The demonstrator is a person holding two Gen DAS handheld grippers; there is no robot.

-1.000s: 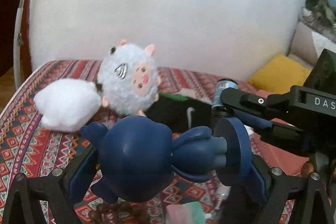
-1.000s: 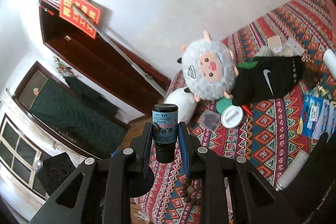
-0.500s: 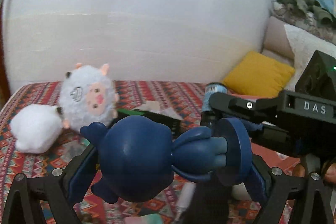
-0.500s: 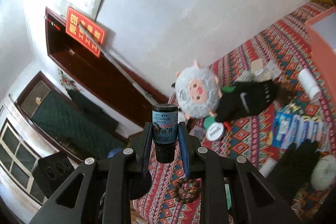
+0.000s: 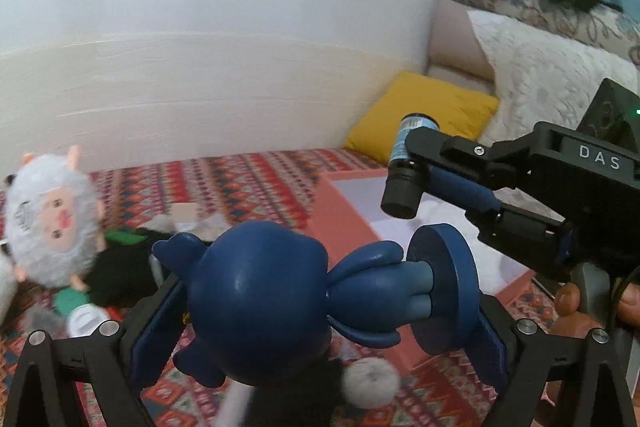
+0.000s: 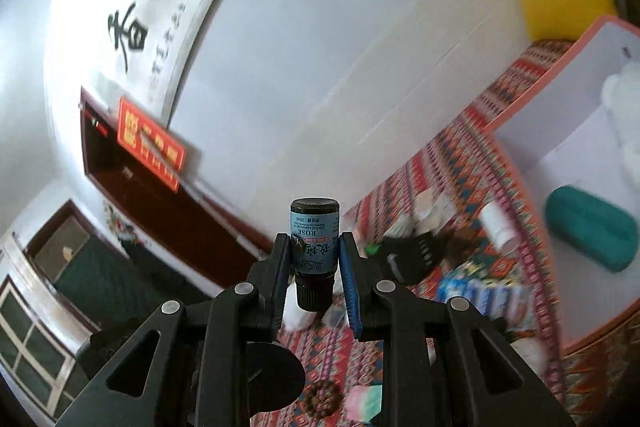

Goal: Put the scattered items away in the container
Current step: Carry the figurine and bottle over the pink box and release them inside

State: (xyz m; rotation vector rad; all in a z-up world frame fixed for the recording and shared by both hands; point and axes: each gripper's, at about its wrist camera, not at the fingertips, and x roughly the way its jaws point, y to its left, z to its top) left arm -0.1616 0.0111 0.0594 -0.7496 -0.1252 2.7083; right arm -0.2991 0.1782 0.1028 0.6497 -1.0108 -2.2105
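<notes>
My left gripper (image 5: 320, 291) is shut on a dark blue toy figure (image 5: 280, 303), which lies sideways with its round base to the right. My right gripper (image 6: 314, 259) is shut on a small dark bottle (image 6: 314, 247) with a blue label, held upside down; the same bottle (image 5: 406, 171) shows in the left wrist view above the pink box (image 5: 352, 211). The pink box (image 6: 532, 99) has a white inside and holds a teal case (image 6: 592, 233) and something white and fluffy (image 6: 622, 99). Both held items hang in the air beside the box.
On the patterned cloth (image 5: 248, 179) lie a grey sheep plush (image 5: 52, 219), a black glove (image 6: 408, 257), a white tube (image 6: 496, 225), blue packets (image 6: 480, 291), a bead bracelet (image 6: 322, 397) and a pink-green eraser (image 6: 364, 403). A yellow cushion (image 5: 424, 115) leans at the wall.
Both grippers have swung to the right with their items. The pink box has come into view close ahead and the sheep plush has slid to the left edge.
</notes>
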